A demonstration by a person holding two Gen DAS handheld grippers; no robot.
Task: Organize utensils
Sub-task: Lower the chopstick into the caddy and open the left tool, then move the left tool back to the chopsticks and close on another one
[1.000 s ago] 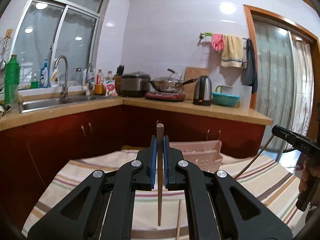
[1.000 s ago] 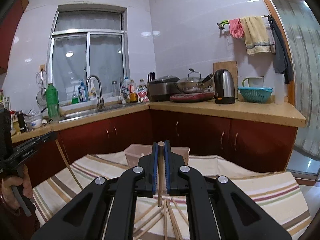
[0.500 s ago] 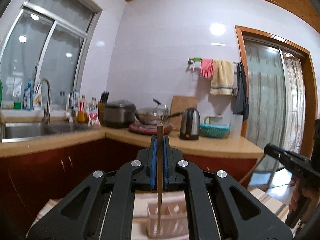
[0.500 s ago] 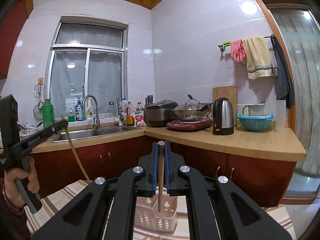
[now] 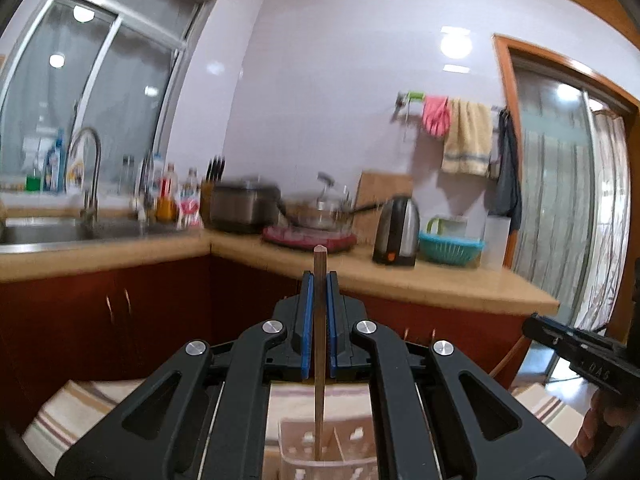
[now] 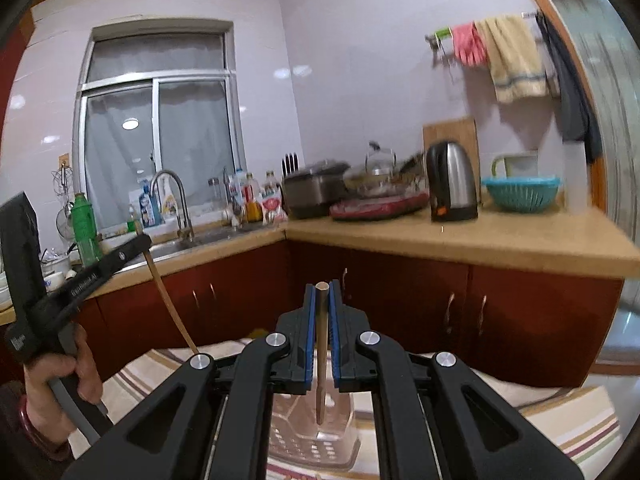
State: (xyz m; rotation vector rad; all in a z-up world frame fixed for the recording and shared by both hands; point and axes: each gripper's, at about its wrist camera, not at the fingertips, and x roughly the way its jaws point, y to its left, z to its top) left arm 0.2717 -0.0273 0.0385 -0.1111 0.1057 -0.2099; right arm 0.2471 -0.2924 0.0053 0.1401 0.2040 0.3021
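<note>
At the lower centre of the left wrist view, the left claw (image 5: 319, 280) is seen closed on a wooden chopstick (image 5: 319, 344), which is held upright between the blue pads (image 5: 306, 320); its lower tip is seen within a clear perforated utensil basket (image 5: 320, 446) at the bottom edge of the frame. At the lower centre of the right wrist view, the right claw (image 6: 322, 292) is likewise clamped on a second chopstick (image 6: 321, 344), whose lower end is seen above or just inside the open top of the same basket (image 6: 316, 436); contact cannot be judged. The basket is set on a striped cloth (image 6: 560, 428) covering the table. At the left edge of the right wrist view, the other handheld unit is seen gripped by a hand (image 6: 64, 380), its chopstick slanting down toward the basket. Across the background, a kitchen counter (image 6: 480, 240) with a kettle (image 6: 452, 180), a teal colander (image 6: 520, 192) and a sink faucet (image 6: 172, 196) is shown, somewhat blurred.
</note>
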